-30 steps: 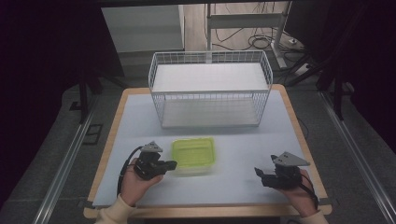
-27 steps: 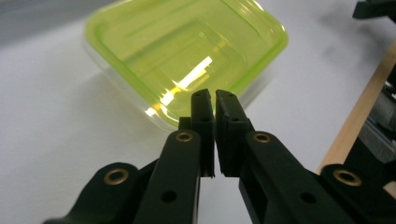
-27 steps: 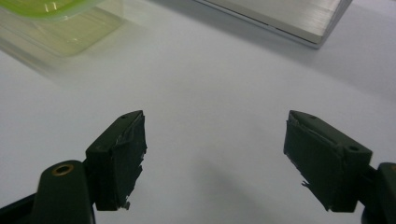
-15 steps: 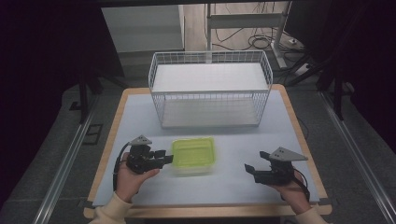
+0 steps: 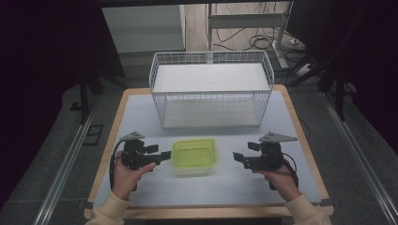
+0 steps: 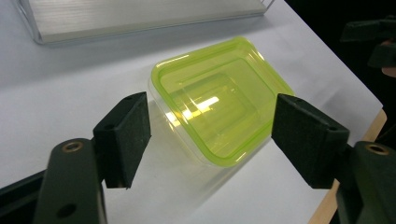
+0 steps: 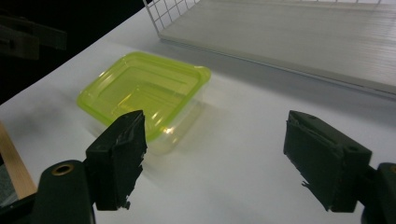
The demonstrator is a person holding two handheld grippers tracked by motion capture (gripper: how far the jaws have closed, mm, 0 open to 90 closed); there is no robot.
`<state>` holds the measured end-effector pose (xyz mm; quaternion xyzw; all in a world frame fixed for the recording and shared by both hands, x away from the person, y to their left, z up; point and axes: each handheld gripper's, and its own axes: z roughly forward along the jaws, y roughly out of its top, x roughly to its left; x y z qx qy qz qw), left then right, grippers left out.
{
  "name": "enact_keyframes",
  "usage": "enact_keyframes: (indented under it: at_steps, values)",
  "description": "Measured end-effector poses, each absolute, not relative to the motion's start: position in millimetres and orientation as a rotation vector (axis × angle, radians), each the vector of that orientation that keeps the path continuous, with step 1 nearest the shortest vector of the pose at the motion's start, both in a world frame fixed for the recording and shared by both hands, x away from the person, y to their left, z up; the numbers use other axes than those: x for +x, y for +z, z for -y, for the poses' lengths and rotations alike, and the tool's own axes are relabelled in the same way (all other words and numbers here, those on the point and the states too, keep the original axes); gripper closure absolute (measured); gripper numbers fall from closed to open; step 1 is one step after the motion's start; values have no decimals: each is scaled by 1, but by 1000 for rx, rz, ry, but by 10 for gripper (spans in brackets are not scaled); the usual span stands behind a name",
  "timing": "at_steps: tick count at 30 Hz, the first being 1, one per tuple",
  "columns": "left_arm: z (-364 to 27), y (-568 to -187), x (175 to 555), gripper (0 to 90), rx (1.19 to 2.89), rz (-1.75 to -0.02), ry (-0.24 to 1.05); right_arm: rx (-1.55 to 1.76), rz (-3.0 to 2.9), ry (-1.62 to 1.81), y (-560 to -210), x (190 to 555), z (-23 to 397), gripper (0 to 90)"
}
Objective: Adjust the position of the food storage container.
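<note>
Yellow-green clear container [image 5: 194, 155], white wire basket [image 5: 211, 89], pale blue-grey table [image 5: 141, 112].

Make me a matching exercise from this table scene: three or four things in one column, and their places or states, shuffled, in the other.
Things:
1. yellow-green clear plastic container
2. white wire basket
3. left gripper
4. right gripper

Places:
A. at the table's far side
B. open, right of the container
C. between the two grippers
D. open, left of the container

Pairs: 1-C, 2-A, 3-D, 4-B
</note>
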<state>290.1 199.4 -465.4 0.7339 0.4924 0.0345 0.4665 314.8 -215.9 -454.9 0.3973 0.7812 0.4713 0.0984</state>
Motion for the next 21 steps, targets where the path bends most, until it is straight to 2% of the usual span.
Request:
enact_keyframes:
  at_steps: [7,21]
  values:
    - [-202,-470,298,297,1763,-1248,6,1185,-2344,1434,-452,328,194,243]
    - [-198,-477,306,311,1763,-1251,-35,1164,-2436,1467,-457,345,157,307]
